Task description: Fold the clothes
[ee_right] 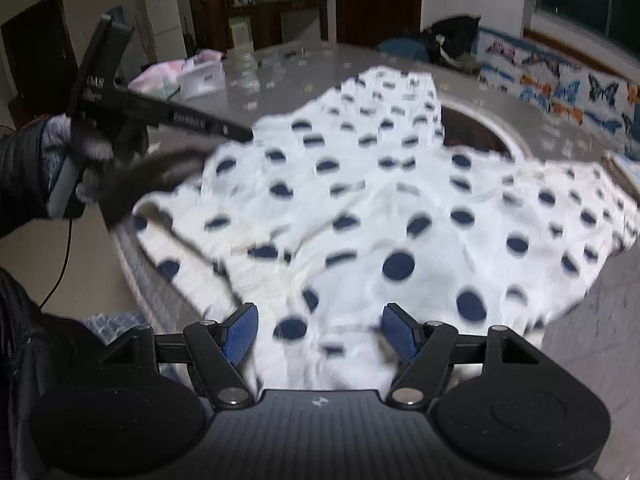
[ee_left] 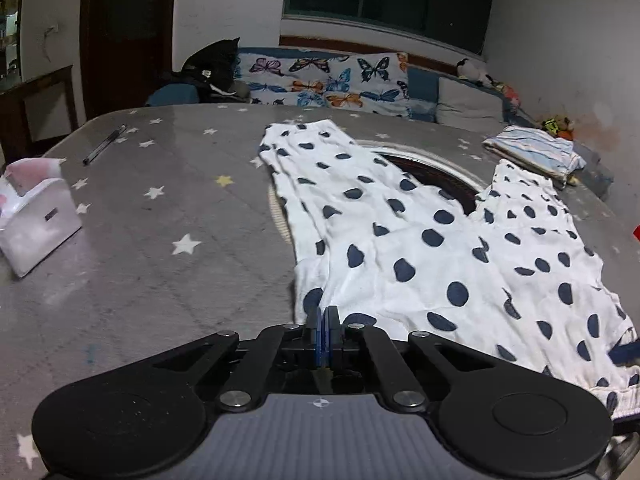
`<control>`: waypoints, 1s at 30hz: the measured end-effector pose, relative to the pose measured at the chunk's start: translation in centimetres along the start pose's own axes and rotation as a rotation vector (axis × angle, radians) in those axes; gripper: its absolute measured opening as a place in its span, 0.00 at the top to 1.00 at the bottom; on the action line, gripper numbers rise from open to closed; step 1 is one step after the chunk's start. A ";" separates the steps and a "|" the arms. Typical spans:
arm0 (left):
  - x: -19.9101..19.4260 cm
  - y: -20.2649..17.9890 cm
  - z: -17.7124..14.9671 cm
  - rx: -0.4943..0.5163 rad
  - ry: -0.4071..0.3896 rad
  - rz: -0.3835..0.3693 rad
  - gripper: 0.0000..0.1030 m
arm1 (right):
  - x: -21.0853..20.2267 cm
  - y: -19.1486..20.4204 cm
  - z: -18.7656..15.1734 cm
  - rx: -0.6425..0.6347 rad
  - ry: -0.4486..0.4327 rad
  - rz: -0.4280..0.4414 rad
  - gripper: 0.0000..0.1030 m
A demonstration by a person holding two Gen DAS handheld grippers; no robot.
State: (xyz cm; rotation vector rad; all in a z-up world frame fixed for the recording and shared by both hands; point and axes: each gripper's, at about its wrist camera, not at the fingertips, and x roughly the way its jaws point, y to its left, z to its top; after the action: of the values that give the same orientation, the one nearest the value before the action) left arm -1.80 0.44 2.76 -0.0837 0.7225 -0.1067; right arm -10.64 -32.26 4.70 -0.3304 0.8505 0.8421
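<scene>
Two grippers at polka-dot trousers [ee_left: 420,240] on star-print table [ee_left: 160,208]: left gripper [ee_left: 325,322] clenched at waist corner, fabric pinch unclear; right gripper [ee_right: 320,332] spread wide above waistband.

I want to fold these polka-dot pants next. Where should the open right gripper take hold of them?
Probably the near waistband edge of the polka-dot pants, approached low from the table's near side. The pants lie flat with both legs pointing away, so that hem is the closest free edge. The right gripper hangs open over it. The left gripper is shut by the pants' near-left corner; whether it pinches cloth is unclear.
</scene>
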 end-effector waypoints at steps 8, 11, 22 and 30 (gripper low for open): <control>-2.4 -1.1 0.7 0.048 -0.017 -0.029 0.94 | -2.0 -0.4 -0.9 0.018 0.003 0.008 0.31; -3.1 -2.4 0.6 0.090 -0.009 -0.107 0.94 | -1.7 -0.6 -1.4 0.049 0.025 0.019 0.31; -6.2 -6.8 -2.7 0.342 0.063 -0.395 0.60 | -2.4 0.1 -1.5 0.044 0.017 0.021 0.29; -7.3 -7.6 -5.0 0.504 0.054 -0.355 0.57 | -2.2 1.4 -0.6 0.001 -0.031 0.013 0.40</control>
State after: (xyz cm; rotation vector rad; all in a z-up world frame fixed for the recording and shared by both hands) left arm -11.04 -6.35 4.65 0.2753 0.7112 -0.6279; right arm -12.79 -32.85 6.11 -0.3103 0.8244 0.8565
